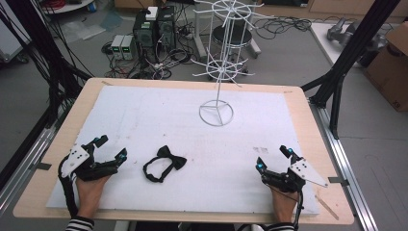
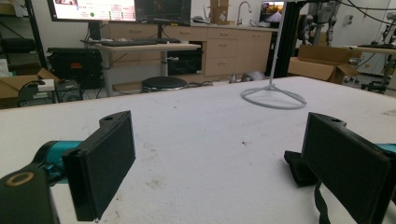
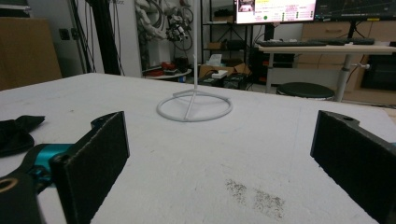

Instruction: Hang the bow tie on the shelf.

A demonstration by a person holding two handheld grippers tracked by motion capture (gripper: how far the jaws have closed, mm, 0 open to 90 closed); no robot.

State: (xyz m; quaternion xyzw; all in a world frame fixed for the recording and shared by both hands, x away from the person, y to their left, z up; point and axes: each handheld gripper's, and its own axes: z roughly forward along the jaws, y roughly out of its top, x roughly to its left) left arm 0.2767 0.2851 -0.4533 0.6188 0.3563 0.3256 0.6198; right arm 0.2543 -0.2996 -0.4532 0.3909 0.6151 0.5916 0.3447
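A black bow tie [image 1: 164, 163] with its neck strap looped lies on the white mat between my two grippers. My left gripper [image 1: 111, 147] rests at the front left, open, just left of the tie. In the left gripper view the bow tie [image 2: 299, 169] peeks out beside the right jaw. My right gripper [image 1: 273, 158] rests at the front right, open, with nothing between its jaws. In the right gripper view the bow tie [image 3: 16, 133] lies at the far left. A white wire display stand [image 1: 216, 113] rises from the mat's far middle.
The white mat [image 1: 144, 115] covers a wooden table [image 1: 308, 125]. The stand's ring base [image 2: 273, 97] [image 3: 194, 107] lies ahead of both grippers. Black frame posts [image 1: 353, 48] flank the table. Computers and cables sit on the floor behind.
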